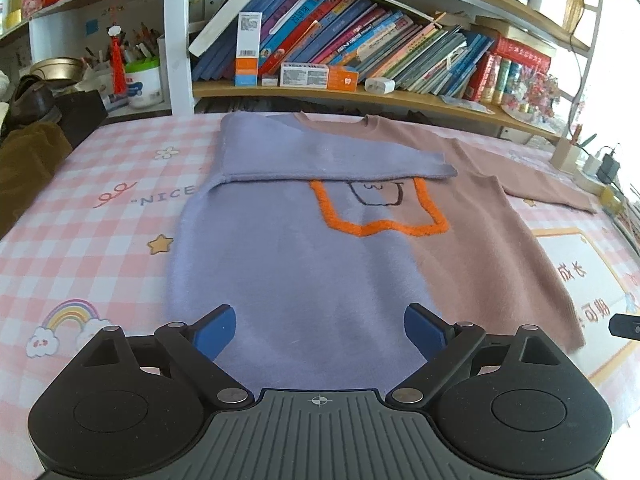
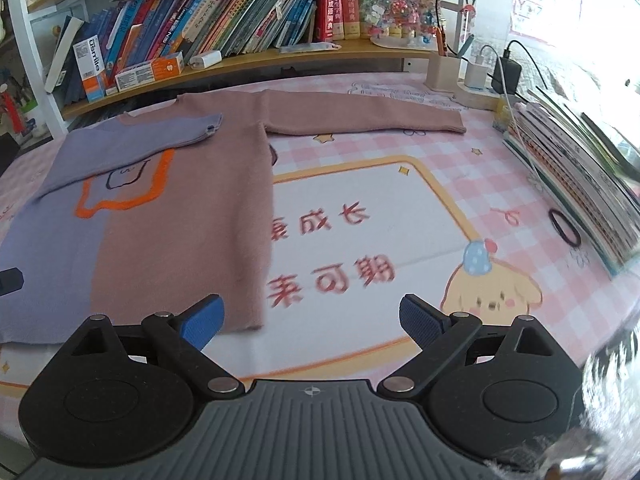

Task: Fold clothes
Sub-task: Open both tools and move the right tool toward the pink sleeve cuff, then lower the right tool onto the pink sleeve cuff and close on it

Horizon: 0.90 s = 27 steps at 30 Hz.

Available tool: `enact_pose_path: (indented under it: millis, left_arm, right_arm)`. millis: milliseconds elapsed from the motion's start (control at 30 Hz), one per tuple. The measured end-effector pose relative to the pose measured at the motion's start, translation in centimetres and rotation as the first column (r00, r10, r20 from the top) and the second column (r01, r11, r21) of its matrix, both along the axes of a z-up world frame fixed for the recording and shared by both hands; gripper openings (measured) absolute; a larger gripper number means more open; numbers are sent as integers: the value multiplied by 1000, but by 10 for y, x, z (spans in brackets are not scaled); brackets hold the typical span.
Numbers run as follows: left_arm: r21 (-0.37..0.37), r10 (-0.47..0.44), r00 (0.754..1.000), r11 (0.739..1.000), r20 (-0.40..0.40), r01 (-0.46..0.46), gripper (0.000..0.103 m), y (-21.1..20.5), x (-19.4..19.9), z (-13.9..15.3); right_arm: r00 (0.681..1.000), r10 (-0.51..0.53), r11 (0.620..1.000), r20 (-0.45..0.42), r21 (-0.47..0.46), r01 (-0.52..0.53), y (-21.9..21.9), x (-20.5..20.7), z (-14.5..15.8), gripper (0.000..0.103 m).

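**Half-folded sweater on the counter: handling and grasp sites**

The counter (image 2: 400,208), under a pink checked cloth, carries a sweater (image 1: 304,264) lying flat towards its left side, hem at the near edge, collar at the far edge below the bookshelf. Judged soft, light and limp, with a fuzzy knit unlikely to slip; it should crease wherever it is lifted. Body half lilac, half dusty pink, with an orange outline motif (image 1: 380,216). The lilac sleeve (image 1: 320,156) is already laid across the chest; the pink sleeve (image 2: 360,116) lies extended towards the far right corner, its cuff the likely grasp site. Left gripper (image 1: 319,332) hovers over the hem, right gripper (image 2: 311,322) beside the pink edge; both spread wide, holding nothing.
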<state>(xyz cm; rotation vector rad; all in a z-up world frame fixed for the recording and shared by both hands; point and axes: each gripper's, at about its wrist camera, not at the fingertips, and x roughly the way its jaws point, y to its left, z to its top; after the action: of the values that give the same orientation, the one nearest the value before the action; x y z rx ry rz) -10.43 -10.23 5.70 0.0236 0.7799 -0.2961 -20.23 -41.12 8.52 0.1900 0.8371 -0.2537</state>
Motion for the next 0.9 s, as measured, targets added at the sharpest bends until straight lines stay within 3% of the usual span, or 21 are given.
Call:
enact_pose_path:
  millis: [433, 700, 900]
  left_arm:
    - [51, 138, 990, 989, 2, -137, 94, -101, -12, -6]
    - [66, 249, 968, 967, -44, -246, 94, -111, -27, -9]
    - [94, 278, 957, 958, -78, -271, 94, -119, -32, -13]
  right_arm:
    - [994, 112, 992, 2, 61, -112, -131, 67, -11, 95]
    - [991, 134, 987, 15, 88, -135, -199, 115, -24, 95]
    - [992, 121, 982, 28, 145, -123, -237, 146, -32, 92]
